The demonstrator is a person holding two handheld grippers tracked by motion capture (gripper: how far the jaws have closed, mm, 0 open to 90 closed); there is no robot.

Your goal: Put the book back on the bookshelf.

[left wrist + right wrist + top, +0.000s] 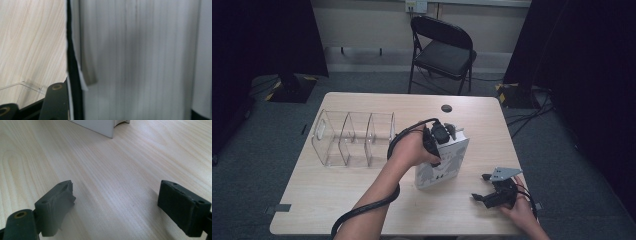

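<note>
Pale wood grain covers the table (pixel 337 200), a rounded rectangle seen from above. At its centre, slightly toward 3 o'clock, stands a white box (pixel 447 162) with grey printing whose subject I cannot make out. My left hand (pixel 412 150) holds the left gripper (pixel 438 136) against the box's upper edge. From above, the hand and the black body hide the jaws. In the left gripper view the box's white side (pixel 140 60) blurs into grey vertical streaks at very close range, with one black jaw rising along its left edge and a second just cut off at the lower right corner, so the jaws appear clamped across the box.

At 9 o'clock from the box lies a clear plastic organiser (pixel 352 137) with three compartments, its walls thin and glassy; one corner of it shows in the left gripper view (pixel 25 86).

At 4 o'clock, near the table's edge, my right hand (pixel 519 212) holds the right gripper (pixel 479 187), topped by a grey three-cornered plate. Its view shows two blocky dark rubbery pads (pixel 56 206) spread wide apart over bare wood, holding nothing, the left pad's edge ragged. The box's lower corner (pixel 100 126) is cut off at the top.

Beyond the table at 12 o'clock stands a black folding chair (pixel 444 50).
</note>
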